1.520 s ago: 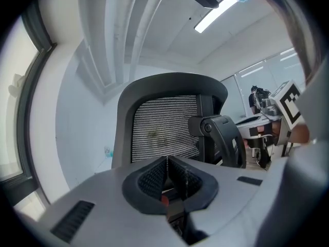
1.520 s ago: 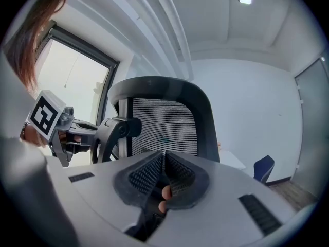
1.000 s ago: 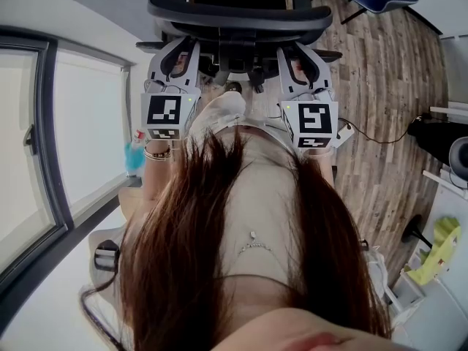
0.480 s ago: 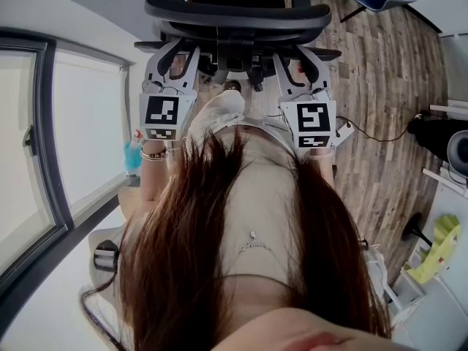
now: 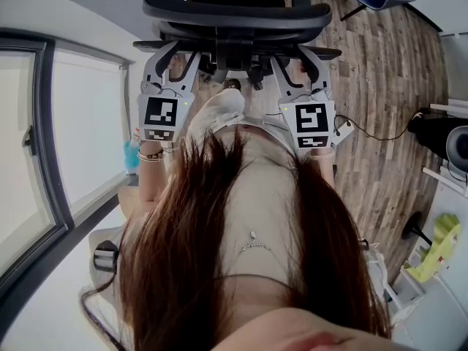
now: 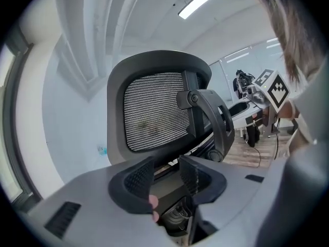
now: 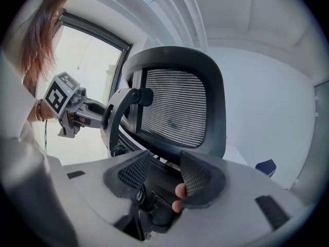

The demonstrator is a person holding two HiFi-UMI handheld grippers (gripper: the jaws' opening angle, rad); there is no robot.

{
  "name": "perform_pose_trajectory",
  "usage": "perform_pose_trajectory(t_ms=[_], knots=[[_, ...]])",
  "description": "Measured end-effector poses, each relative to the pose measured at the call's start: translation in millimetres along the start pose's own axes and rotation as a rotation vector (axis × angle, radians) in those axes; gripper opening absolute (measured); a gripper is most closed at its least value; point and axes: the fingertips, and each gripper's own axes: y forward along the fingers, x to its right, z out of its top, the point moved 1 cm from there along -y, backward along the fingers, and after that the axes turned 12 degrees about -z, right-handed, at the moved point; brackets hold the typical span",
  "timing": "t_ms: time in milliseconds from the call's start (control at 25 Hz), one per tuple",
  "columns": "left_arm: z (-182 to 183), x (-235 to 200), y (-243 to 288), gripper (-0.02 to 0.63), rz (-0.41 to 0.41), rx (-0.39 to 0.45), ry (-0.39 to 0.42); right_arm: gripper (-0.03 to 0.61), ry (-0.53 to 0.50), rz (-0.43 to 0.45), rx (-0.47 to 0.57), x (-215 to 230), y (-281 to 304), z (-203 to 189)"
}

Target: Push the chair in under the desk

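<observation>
Left gripper point(image 5: 175, 61): jaws have just been opening, now wider apart than a second ago, released from the chair point(image 5: 238, 13) back just ahead. Chair stands on wood floor point(image 5: 380, 86). Right gripper point(image 5: 298, 63): likewise, jaws apart, nothing clamped.

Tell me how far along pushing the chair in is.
Seemingly near the end. The left gripper and right gripper sit at the back of the chair, jaws just opening with nothing clamped, so the push looks over. Left: drawing away. Whether it is fully tucked in can't be told here.
</observation>
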Motion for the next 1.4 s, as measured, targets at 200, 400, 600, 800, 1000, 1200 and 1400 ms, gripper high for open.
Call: perform_pose_trajectory(t_ms=[200, 400, 600, 800, 1000, 1200, 1400], knots=[[0.0, 1.6, -1.3, 0.181, -0.038, -0.027, 0.035, 0.194, -0.014, 0.005, -0.008, -1.2, -0.6, -2.5], [-2.6, 4.6, 0.2, 0.207, -0.079, -0.048, 0.047, 0.201, -0.031, 0.013, -0.012, -3.8, -0.5, -3.4], [-6.5, 6.7, 3.6, 0.215, -0.097, -0.075, 0.070, 0.207, -0.040, 0.017, -0.025, -4.5, 0.9, -6.3], [-7.9, 5.3, 6.7, 0.227, -0.106, -0.083, 0.071, 0.210, -0.047, 0.024, -0.036, -4.2, 1.9, -8.8], [-7.7, 3.9, 7.3, 0.235, -0.116, -0.081, 0.060, 0.212, -0.053, 0.034, -0.034, -4.5, 3.9, -8.5], [-8.1, 3.8, 8.0, 0.236, -0.127, -0.074, 0.060, 0.216, -0.043, 0.046, -0.031, -4.8, 5.2, -9.2], [-7.0, 2.6, 7.5, 0.236, -0.140, -0.053, 0.058, 0.219, -0.039, 0.040, -0.011, -4.8, 5.3, -7.7]])
